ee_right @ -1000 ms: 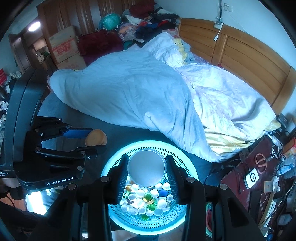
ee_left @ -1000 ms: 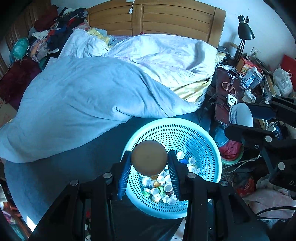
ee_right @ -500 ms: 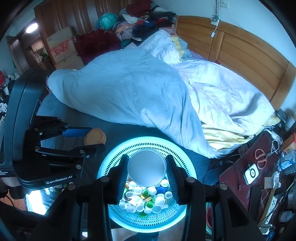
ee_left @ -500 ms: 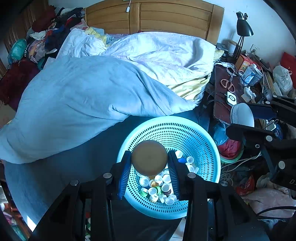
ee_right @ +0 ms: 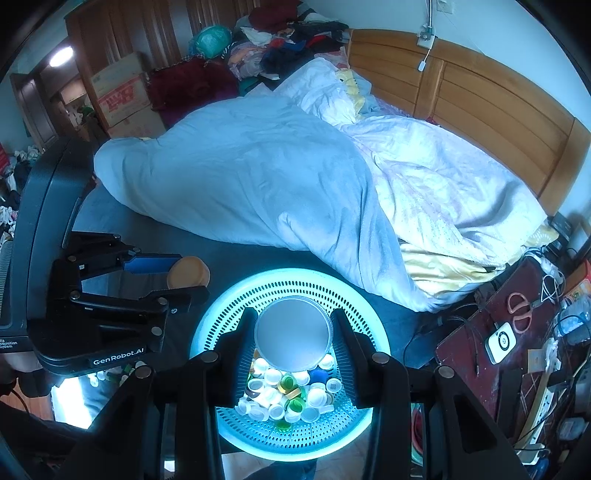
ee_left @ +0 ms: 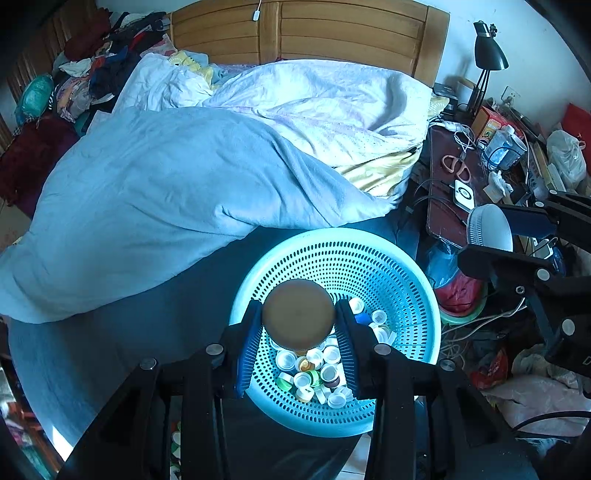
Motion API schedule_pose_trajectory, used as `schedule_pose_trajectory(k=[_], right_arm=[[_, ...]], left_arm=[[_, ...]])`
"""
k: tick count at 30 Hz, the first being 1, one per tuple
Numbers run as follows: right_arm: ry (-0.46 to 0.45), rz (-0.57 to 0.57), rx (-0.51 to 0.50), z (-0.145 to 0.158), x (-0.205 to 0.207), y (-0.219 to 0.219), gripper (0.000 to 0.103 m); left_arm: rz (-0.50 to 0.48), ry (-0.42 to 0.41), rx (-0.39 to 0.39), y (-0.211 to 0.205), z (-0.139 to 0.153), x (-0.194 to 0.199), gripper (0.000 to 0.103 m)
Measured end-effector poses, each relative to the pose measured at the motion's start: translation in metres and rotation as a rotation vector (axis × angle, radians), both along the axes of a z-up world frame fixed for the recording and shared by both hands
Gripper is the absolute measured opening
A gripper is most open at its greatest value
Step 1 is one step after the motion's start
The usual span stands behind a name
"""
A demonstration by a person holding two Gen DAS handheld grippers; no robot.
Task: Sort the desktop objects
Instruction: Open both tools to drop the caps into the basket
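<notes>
The left gripper [ee_left: 298, 321] jaws are closed on a brown lid [ee_left: 298, 314], its flat face toward the camera. The right gripper [ee_right: 293, 334] jaws clamp a white lid [ee_right: 293, 339] likewise. Beneath both, a basket [ee_left: 402, 266] holds small caps [ee_right: 284, 391]. Beyond lies the bed [ee_left: 184, 177].

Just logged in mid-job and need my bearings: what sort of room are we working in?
A cluttered bedroom, it seems: an unmade bed with a blue duvet, a wooden headboard and a crowded bedside table with a desk lamp.
</notes>
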State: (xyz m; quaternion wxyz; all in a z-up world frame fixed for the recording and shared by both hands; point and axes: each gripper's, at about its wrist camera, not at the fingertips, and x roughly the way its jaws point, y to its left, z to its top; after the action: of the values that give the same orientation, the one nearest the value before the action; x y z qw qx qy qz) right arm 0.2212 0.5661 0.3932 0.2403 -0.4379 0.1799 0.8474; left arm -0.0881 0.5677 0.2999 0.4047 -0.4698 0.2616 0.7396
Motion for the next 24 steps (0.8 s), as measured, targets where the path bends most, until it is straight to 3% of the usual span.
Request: schedule_pose_trajectory(k=[10,20,24], right_arm=[[-0.002,0.002,-0.006,-0.0038,0.0018,-0.0010,0.044],[-0.004,0.001,-0.004,-0.0054,-0.0032,-0.0005,0.045],[-0.006,0.001,-0.001,-0.0046,-0.0064,0.0002,0.049]], left_arm=[[0.005,0.017,-0.013,0.0032,-0.0048,0.0011,0.034],[0.013,0.049,-0.018,0.0038,-0.0063,-0.0036,0.047],[0.016,0.054,-0.018,0.0027,-0.0066,-0.0063,0.048]])
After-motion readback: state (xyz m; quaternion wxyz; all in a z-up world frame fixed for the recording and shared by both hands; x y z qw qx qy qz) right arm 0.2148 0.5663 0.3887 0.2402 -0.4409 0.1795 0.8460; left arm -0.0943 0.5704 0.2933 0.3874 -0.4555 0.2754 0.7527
